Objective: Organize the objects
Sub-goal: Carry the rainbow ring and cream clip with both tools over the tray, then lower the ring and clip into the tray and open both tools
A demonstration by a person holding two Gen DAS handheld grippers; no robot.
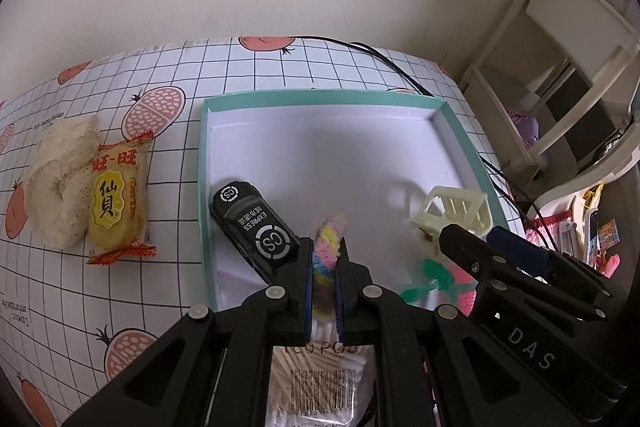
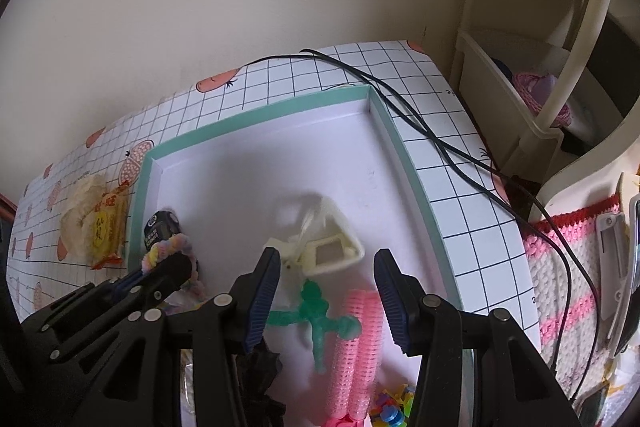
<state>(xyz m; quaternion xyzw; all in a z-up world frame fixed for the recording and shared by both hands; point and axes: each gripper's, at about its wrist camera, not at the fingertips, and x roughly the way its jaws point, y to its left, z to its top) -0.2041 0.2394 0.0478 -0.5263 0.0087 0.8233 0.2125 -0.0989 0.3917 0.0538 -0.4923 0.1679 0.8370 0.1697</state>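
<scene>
**Grid-print worktop, one tray, two tools over it**

Cream wall behind; white worktop [image 1: 168, 75] covered in a black grid print with pink fruit motifs. I count the following from my two wrist views.

- Tray [image 1: 320, 95], one: shallow, white inside, mint-green rim, lying flat on the worktop.
- Toy car [image 1: 256, 227], one: black, inside the tray against its left wall. Roof reads "EXPRESS" and "CS" in two ring marks, plus Chinese characters.
- Pastel twisted rope [image 1: 330, 247], one: pink, yellow, blue and purple fuzzy strands. My left tool [image 1: 324, 287] is clenched on it, the rope standing up between the pads over the near part of the tray.
- Cream plastic frame piece [image 2: 332, 247], one: inside the tray, just beyond my right tool [image 2: 326, 299], whose jaws stand apart with nothing between the pads.
- Green figure [image 2: 316, 319], one, and pink hair rollers [image 2: 356, 347], two side by side: on the tray floor under the right tool.
- Snack packet [image 1: 116, 203], one: yellow with red ends, Chinese characters, left of the tray on the worktop.
- Pale ring-shaped bread [image 1: 56, 183], one: touching the packet's left side.
- Cotton swab pack [image 1: 320, 387], one: beneath the left tool, barcode visible, digits too blurred to read.
- Black cables [image 2: 440, 147], two: trailing across the worktop right of the tray.
</scene>
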